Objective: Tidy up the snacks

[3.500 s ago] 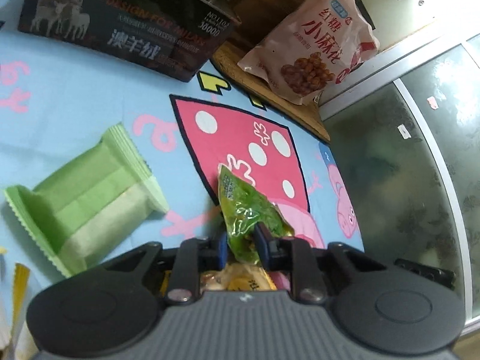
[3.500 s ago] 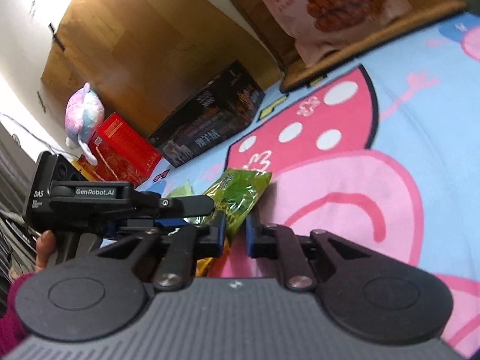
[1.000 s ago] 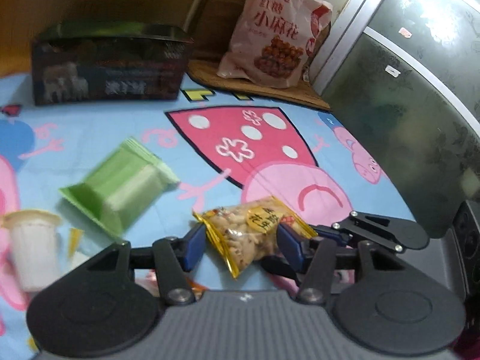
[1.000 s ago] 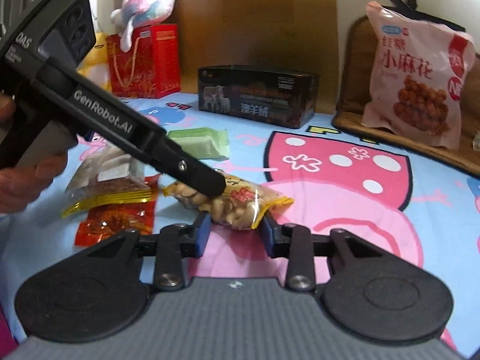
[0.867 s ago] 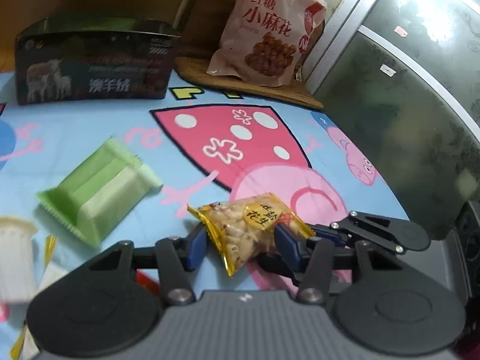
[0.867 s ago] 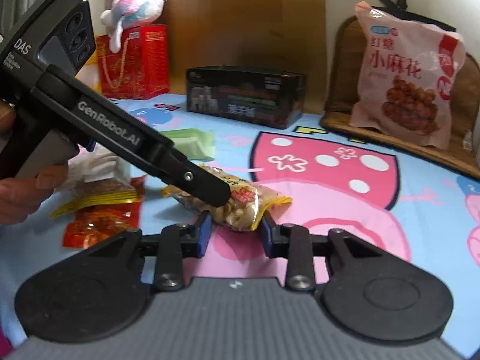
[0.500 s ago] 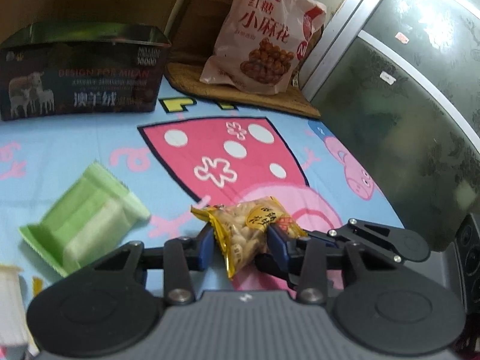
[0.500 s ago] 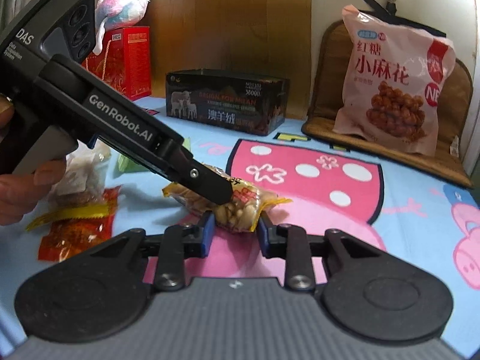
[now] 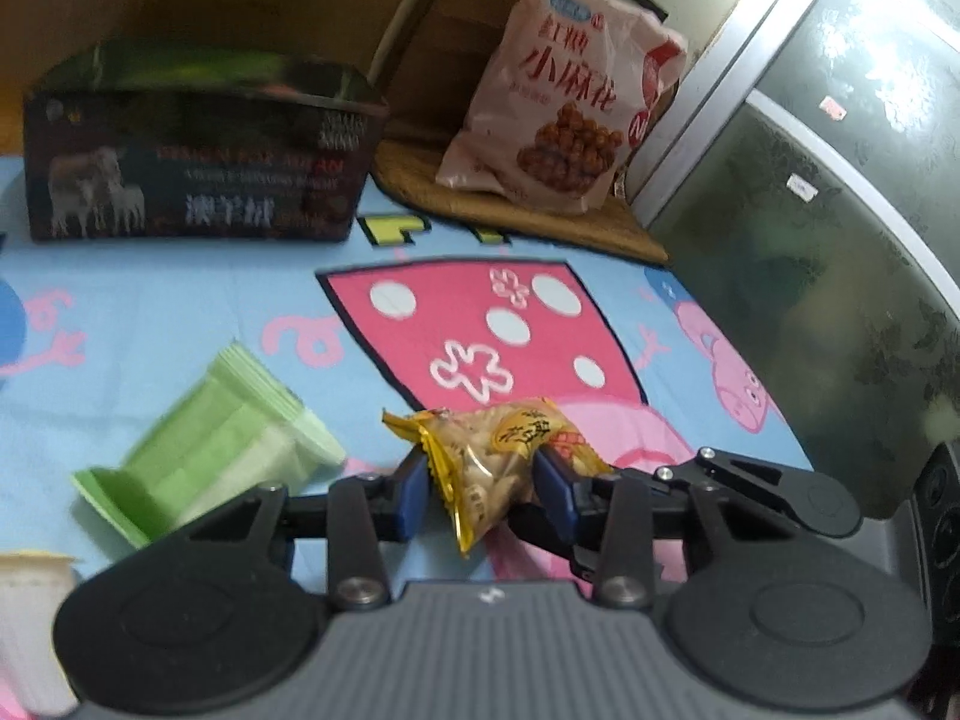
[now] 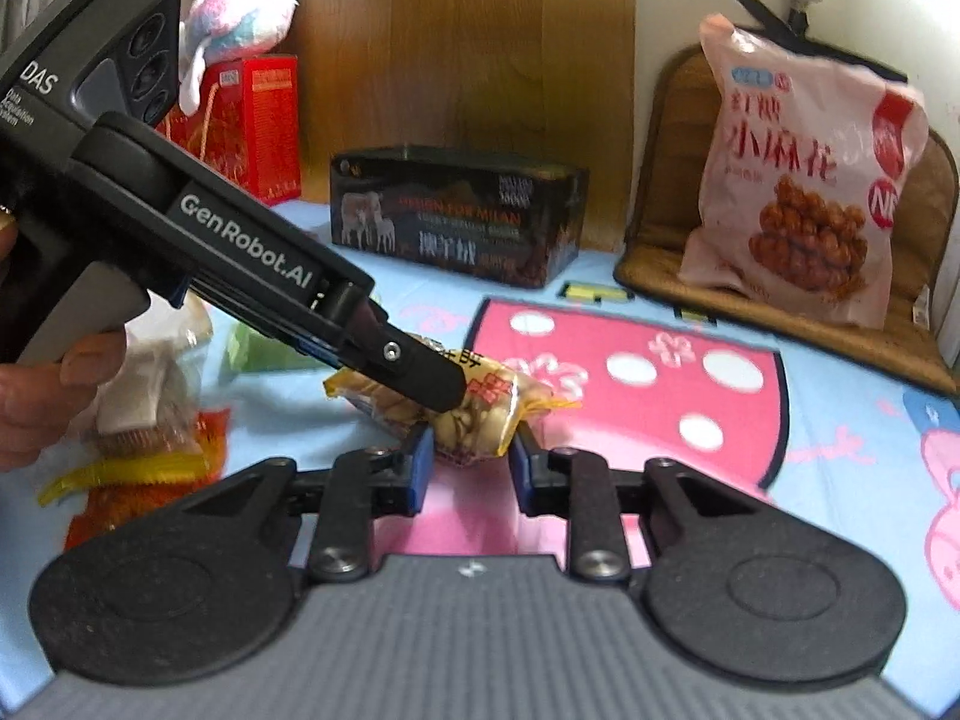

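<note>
A yellow peanut packet is pinched between the blue pads of my left gripper. My right gripper is shut on the same packet from the other side. Both hold it just above the cartoon-print sheet. The left gripper's body crosses the right wrist view, its finger lying over the packet. A dark open box stands at the back; it also shows in the right wrist view.
A green wafer pack lies left of the packet. A big pink snack bag leans on a brown cushion. Red and yellow packets lie at the left, a white cup nearby. A red box and plush toy stand behind.
The green packet held 3.5 s ago is gone; both grippers have closed tighter on the yellow peanut packet and lifted it slightly. Both views have shifted forward toward the dark box.
</note>
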Demonstrator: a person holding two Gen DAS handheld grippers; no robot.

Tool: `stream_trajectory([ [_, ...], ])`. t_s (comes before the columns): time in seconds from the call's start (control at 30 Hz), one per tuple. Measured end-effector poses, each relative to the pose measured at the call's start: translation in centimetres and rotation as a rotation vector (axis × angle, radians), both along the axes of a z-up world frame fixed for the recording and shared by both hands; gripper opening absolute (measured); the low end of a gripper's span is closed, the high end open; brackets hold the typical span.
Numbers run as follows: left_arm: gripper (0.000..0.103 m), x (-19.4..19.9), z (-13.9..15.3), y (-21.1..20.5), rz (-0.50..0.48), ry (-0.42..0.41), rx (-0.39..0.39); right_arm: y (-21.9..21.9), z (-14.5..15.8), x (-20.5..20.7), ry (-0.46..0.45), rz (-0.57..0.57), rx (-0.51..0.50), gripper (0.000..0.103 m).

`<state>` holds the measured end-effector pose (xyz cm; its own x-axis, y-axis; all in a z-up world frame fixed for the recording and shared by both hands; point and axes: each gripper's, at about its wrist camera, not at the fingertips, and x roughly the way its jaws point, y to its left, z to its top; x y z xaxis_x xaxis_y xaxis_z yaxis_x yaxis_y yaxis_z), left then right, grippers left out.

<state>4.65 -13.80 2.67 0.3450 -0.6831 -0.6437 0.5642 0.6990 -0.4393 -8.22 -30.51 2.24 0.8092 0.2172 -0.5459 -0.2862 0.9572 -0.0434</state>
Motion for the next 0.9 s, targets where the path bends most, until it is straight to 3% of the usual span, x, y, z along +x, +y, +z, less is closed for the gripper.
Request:
stream_trajectory([
  [0.23, 0.037, 2.1, 3.5, 2.7, 0.074, -0.093, -0.029, 2.0, 2.5, 3.1, -0.118, 0.065, -0.016, 0.03],
  [0.53, 0.037, 9.7, 7.1, 5.2, 0.246, -0.186, -0.021, 4.5, 4.5, 13.4, -0.187, 0.129, 0.026, 0.03],
  [0.7, 0.038, 14.6, 6.4, 5.3, 0.325, -0.178, 0.002, 6.1, 3.8, 18.0, -0.167, 0.107, 0.008, 0.033],
  [0.77, 0.044, 16.1, 5.7, 5.2, 0.357, -0.161, 0.018, 6.5, 3.3, 19.3, -0.17, 0.082, -0.005, 0.043],
  [0.9, 0.051, 16.6, 5.0, 6.1, 0.382, -0.115, -0.023, 6.1, 3.6, 18.1, -0.187, 0.057, 0.01, 0.05],
])
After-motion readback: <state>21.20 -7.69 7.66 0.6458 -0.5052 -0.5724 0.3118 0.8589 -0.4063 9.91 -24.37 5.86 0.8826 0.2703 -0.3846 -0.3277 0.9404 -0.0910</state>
